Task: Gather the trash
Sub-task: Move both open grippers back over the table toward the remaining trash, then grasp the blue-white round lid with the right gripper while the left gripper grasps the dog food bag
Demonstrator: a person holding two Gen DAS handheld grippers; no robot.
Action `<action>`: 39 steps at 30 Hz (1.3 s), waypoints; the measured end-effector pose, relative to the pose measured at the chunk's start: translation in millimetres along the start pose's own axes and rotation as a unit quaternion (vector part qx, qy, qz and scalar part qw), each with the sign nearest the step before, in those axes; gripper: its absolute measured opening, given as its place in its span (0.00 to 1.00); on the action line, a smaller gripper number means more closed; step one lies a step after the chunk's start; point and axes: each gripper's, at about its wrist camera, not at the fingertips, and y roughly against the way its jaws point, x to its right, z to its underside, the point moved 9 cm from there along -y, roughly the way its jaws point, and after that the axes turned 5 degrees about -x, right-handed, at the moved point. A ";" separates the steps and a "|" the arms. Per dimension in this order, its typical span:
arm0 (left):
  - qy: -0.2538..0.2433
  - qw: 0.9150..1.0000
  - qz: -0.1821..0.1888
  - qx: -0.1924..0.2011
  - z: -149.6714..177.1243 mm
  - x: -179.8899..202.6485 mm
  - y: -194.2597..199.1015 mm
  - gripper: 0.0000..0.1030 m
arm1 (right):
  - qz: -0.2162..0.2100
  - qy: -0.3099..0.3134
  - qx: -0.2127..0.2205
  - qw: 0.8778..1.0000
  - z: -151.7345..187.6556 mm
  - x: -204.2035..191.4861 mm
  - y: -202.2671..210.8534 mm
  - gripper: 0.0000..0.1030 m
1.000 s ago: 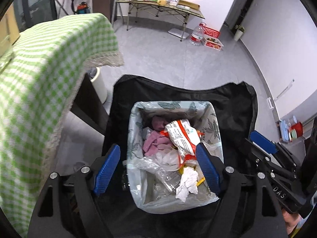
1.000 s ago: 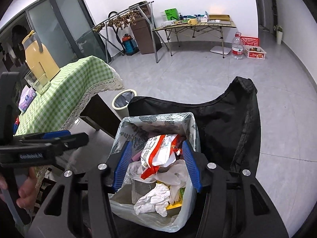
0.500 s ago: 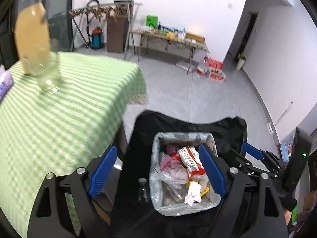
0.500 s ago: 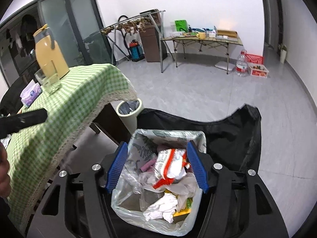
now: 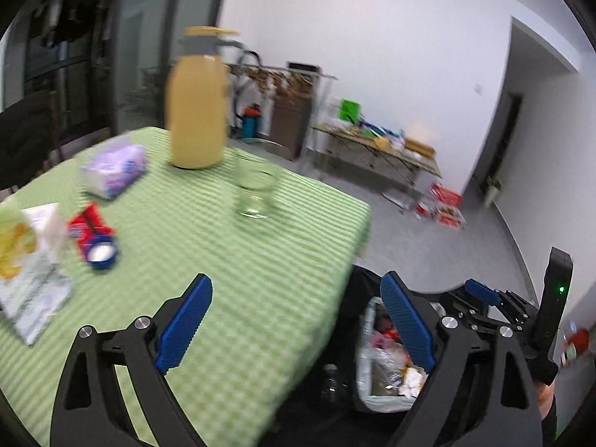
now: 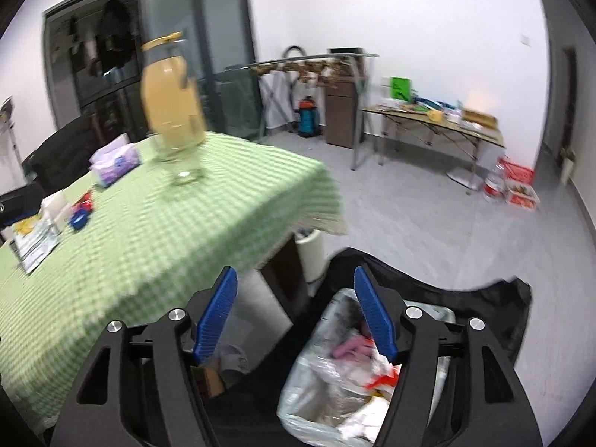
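Both my tongs empty above the table edge

My left tongs (image 5: pixel 296 322) and right tongs (image 6: pixel 296 314) have just been spreading, nothing between them; the trash bag (image 6: pixel 327 391) sits below my right tongs, and wrappers (image 5: pixel 91 238) lie ahead-left on the tablecloth (image 5: pixel 231 260).

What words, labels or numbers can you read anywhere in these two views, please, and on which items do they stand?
None can be read.
Purple tissue pack: print blurred.
Red and blue packet: print blurred.
Flat printed wrapper: print blurred.
Red and white wrapper in the lined bin: print too blurred.
Green box on the far table: too small.
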 end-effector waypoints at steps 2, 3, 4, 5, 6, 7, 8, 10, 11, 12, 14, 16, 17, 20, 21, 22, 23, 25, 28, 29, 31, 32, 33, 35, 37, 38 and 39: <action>0.023 0.999 -0.018 0.015 -1.7 -31.1 17.0 0.88 | -0.010 0.017 0.002 1.000 -5.9 -23.3 -1.8 0.62; 0.031 0.999 -0.024 0.021 -1.5 -43.9 23.1 0.88 | -0.019 0.029 0.004 0.999 -10.4 -40.2 -2.7 0.64; 0.044 0.998 -0.033 0.029 -0.7 -61.0 32.2 0.88 | -0.026 0.037 0.006 0.999 -13.1 -51.0 -2.3 0.65; 0.056 0.997 -0.041 0.034 -0.2 -75.3 38.5 0.88 | -0.032 0.047 0.010 0.998 -16.6 -64.4 -2.2 0.66; 0.064 0.996 -0.046 0.037 -0.1 -86.0 43.0 0.88 | -0.040 0.057 0.013 0.998 -19.8 -78.5 -2.0 0.66; 0.078 0.995 -0.055 0.040 1.3 -102.4 48.5 0.89 | -0.045 0.064 0.014 0.997 -22.3 -89.1 -2.0 0.66; 0.091 0.993 -0.065 0.044 3.2 -118.7 54.0 0.89 | -0.051 0.072 0.016 0.996 -24.7 -100.6 -2.2 0.66; 0.109 0.989 -0.087 0.049 7.0 -147.2 63.5 0.89 | -0.064 0.086 0.018 0.994 -28.4 -123.4 -4.1 0.67; 0.119 0.986 -0.101 0.051 9.5 -162.1 67.2 0.89 | -0.071 0.094 0.018 0.993 -30.0 -136.0 -5.7 0.67; 0.134 0.983 -0.115 0.052 12.8 -181.3 72.3 0.89 | -0.075 0.099 0.018 0.992 -31.5 -145.0 -6.1 0.67; 0.167 0.977 -0.120 0.058 18.7 -212.4 82.4 0.89 | -0.086 0.113 0.018 0.990 -33.7 -167.8 -9.4 0.67; 0.198 0.969 -0.130 0.063 23.4 -250.1 93.5 0.89 | -0.094 0.123 0.019 0.988 -35.0 -184.6 -10.5 0.67; 0.206 0.966 -0.139 0.066 24.4 -263.0 97.7 0.89 | -0.095 0.129 0.019 0.987 -35.3 -192.5 -12.2 0.67; 0.220 0.962 -0.148 0.064 26.2 -304.7 104.9 0.88 | -0.103 0.151 0.016 0.983 -36.2 -220.5 -19.1 0.67; 0.230 0.960 -0.148 0.061 26.8 -320.0 104.4 0.88 | -0.107 0.158 0.013 0.982 -36.3 -229.5 -21.7 0.67; 0.237 0.959 -0.147 0.059 25.9 -335.7 103.0 0.87 | -0.110 0.165 0.010 0.980 -35.9 -236.0 -23.1 0.67; 0.244 0.956 -0.153 0.058 25.1 -349.9 101.6 0.83 | -0.113 0.171 0.008 0.979 -35.9 -244.3 -25.9 0.67; 0.250 0.953 -0.162 0.051 22.9 -372.4 94.1 0.77 | -0.124 0.182 0.003 0.976 -37.0 -262.2 -30.6 0.67; 0.253 0.951 -0.175 0.039 18.6 -400.5 78.9 0.63 | -0.137 0.189 -0.006 0.972 -39.1 -281.5 -38.0 0.67; 0.254 0.951 -0.170 0.038 17.1 -406.8 75.9 0.59 | -0.140 0.194 -0.013 0.971 -38.7 -287.5 -41.5 0.67; 0.259 0.955 -0.137 0.049 10.9 -409.4 69.0 0.55 | -0.143 0.200 -0.023 0.969 -40.2 -299.9 -52.3 0.67; 0.262 0.956 -0.119 0.051 7.6 -408.9 67.2 0.53 | -0.145 0.203 -0.029 0.968 -40.6 -305.6 -57.9 0.67; 0.263 0.959 -0.092 0.053 5.8 -406.0 62.3 0.52 | -0.146 0.205 -0.036 0.967 -40.8 -312.8 -65.1 0.67; 0.260 0.961 -0.083 0.051 5.8 -404.4 56.3 0.35 | -0.144 0.212 -0.052 0.965 -40.6 -325.7 -81.5 0.67; 0.254 0.963 -0.080 0.043 11.8 -400.9 49.2 0.20 | -0.145 0.222 -0.062 0.962 -40.2 -339.4 -94.8 0.67; 0.254 0.964 -0.069 0.038 12.5 -398.2 42.5 0.14 | -0.144 0.225 -0.065 0.961 -40.7 -345.6 -101.7 0.67; 0.260 0.963 -0.064 0.033 15.1 -397.9 39.6 0.11 | -0.142 0.227 -0.069 0.961 -41.3 -349.2 -107.1 0.67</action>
